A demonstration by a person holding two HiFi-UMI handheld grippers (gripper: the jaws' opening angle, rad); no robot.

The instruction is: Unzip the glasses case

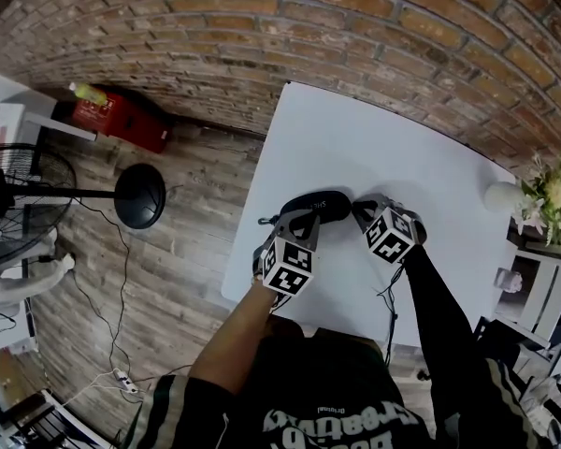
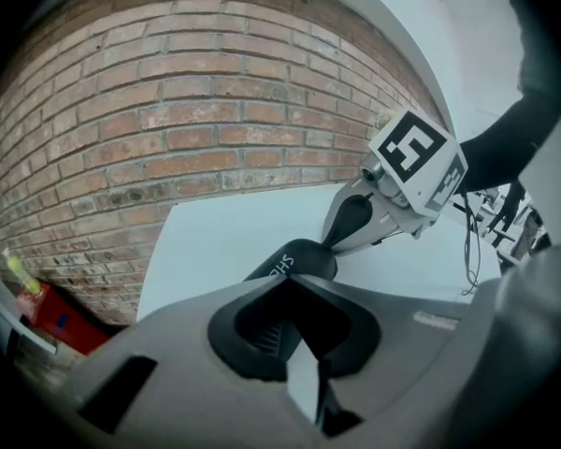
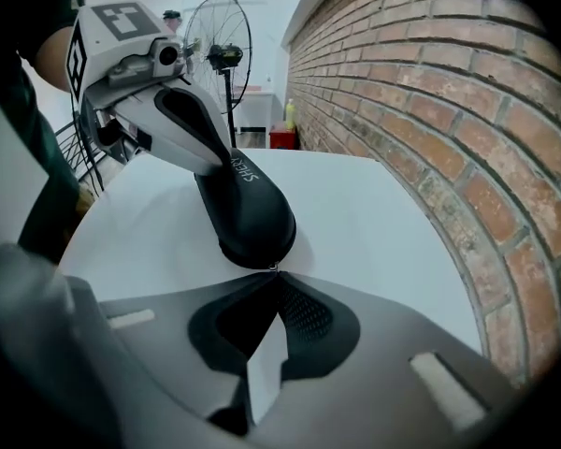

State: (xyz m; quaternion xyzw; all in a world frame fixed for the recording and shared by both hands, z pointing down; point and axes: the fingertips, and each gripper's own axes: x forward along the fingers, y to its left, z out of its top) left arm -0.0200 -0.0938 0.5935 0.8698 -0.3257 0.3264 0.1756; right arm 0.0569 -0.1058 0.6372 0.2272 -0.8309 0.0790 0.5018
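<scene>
A black glasses case (image 1: 320, 205) lies on the white table (image 1: 355, 138), near its front edge. My left gripper (image 1: 294, 222) reaches it from the left and is shut on the case's near end (image 2: 294, 262). My right gripper (image 1: 359, 210) comes in from the right, its jaws shut at the other end of the case (image 3: 248, 204). A small metal zipper pull (image 3: 274, 267) sits right at the right gripper's (image 3: 276, 275) closed tips. In the right gripper view the left gripper (image 3: 194, 124) lies over the case's far end. The zip line itself is hidden.
A brick wall (image 1: 374, 36) runs behind the table. A standing fan (image 1: 19, 204) with a round black base (image 1: 138, 195) and a red box (image 1: 122, 118) are on the wooden floor at the left. Flowers (image 1: 548, 195) and a white round object (image 1: 500, 196) are at the table's right end.
</scene>
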